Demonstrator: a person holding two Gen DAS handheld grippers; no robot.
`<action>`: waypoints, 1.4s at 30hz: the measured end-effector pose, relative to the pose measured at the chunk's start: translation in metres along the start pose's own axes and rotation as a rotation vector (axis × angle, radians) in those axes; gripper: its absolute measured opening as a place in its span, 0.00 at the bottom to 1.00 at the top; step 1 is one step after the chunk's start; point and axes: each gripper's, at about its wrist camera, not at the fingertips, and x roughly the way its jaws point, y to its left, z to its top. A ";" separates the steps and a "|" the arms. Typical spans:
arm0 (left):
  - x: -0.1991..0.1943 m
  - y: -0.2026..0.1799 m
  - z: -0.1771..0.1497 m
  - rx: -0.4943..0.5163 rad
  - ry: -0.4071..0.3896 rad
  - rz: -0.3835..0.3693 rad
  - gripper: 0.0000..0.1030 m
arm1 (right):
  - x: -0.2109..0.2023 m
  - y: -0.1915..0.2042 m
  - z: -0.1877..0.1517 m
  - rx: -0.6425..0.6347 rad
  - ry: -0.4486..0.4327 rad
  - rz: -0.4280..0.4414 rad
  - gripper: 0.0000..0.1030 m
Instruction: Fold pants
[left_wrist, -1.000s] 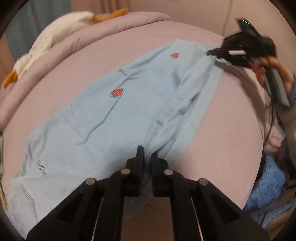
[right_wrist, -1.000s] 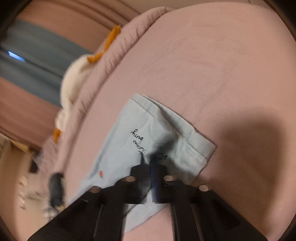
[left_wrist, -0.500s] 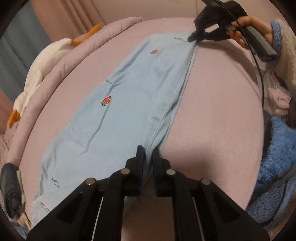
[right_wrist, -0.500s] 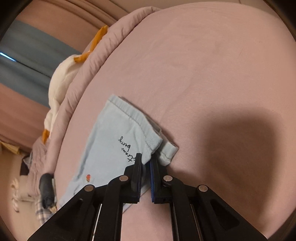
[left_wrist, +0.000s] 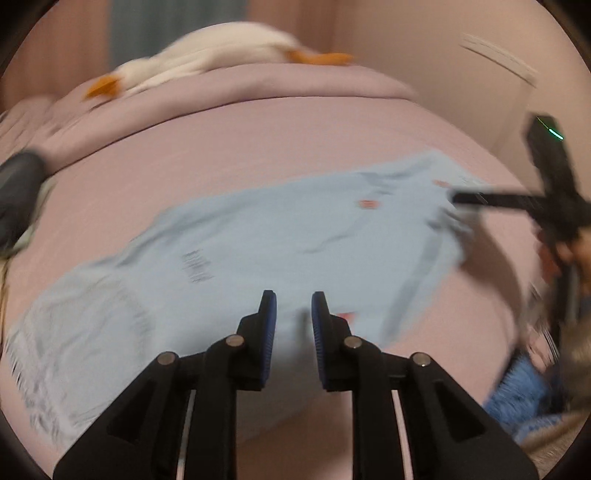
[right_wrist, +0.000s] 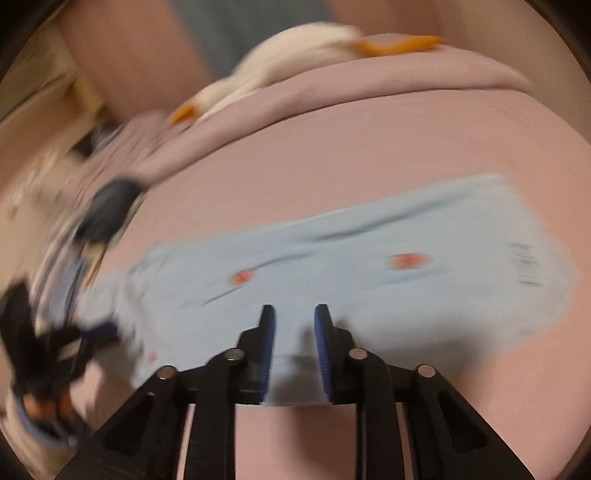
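Both my left tool (left_wrist: 289, 310) and right tool (right_wrist: 294, 325) gape empty over the light-blue strawberry-print cotton pants (left_wrist: 258, 240), so a careless regrip near their hem could drag them crooked.

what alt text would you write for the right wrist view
Motion-blurred view along the open right gripper, its blue-padded fingers above light blue pants with small red strawberry prints, lying flat on a pink bedsheet. A white plush goose lies beyond.

We see a pink bed (left_wrist: 258, 147) with blue pants (left_wrist: 258, 236) spread flat across it and a white plush (left_wrist: 221, 44) at its far edge.
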 end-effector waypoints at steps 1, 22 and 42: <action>0.001 0.009 -0.002 -0.025 0.007 0.030 0.18 | 0.010 0.012 0.001 -0.039 0.032 0.016 0.22; -0.061 0.165 -0.074 -0.483 -0.056 0.343 0.18 | 0.067 0.081 -0.023 -0.346 0.286 0.051 0.22; -0.064 0.159 -0.090 -0.455 -0.078 0.293 0.37 | 0.194 0.205 0.080 -0.748 0.456 0.216 0.38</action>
